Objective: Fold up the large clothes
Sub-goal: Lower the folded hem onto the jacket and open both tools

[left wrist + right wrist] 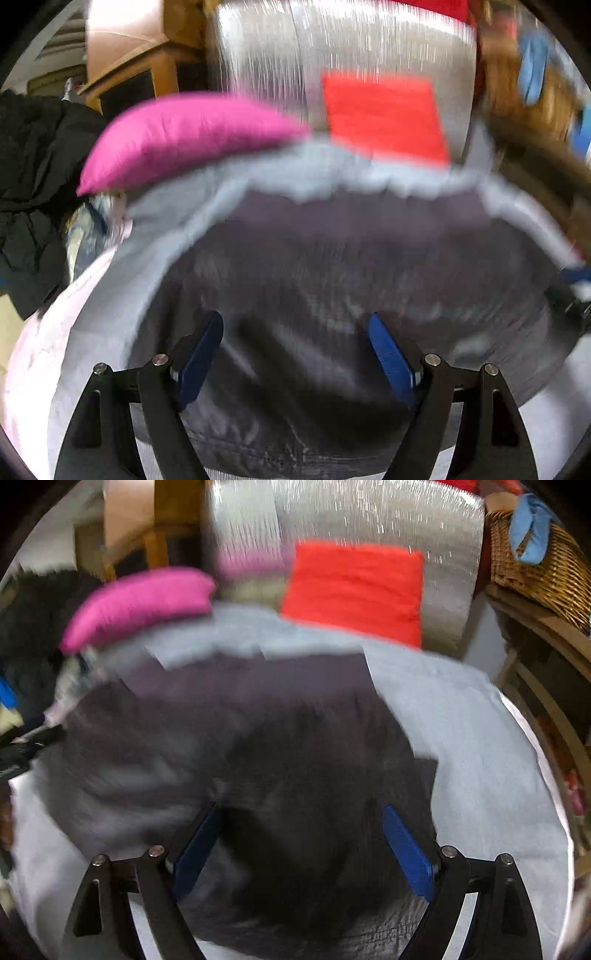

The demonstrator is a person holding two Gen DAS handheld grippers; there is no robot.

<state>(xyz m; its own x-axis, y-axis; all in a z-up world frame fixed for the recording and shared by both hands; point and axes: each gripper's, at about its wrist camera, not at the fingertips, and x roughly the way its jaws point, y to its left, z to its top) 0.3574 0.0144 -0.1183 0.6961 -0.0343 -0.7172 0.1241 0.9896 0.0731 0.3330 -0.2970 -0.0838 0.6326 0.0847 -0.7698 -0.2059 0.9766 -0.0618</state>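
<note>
Grey cloth fills the lower half of both views: the garment (332,295) lies spread on a pale sheet (103,314) over what looks like a bed, and both frames are blurred by motion, so fine detail of hems or seams cannot be made out.

The left tool (295,354) has its blue pads wide apart with nothing between them; the garment lies directly beneath and ahead of it, and whether the pads touch the fabric I cannot tell. The right tool (299,845) is likewise spread wide and holds nothing. A darker bunched mass of the garment (295,794) sits between and just ahead of its pads, with a ridge of folds running off to its left.

The relation that matters: seen from the left tool, the garment's far edge runs side to side ahead of it, so the long axis appears to lie across both tools rather than away from them. On the right tool's right the sheet (480,738) is bare, so the cloth's bulk lies toward the left tool. My judgement is that the right tool is nearer a graspable bunch, while the left sits over flatter cloth and would need to find an edge.

Beyond the garment, ahead of both tools, lie a pink pillow (177,140) and a red cushion (384,118).
</note>
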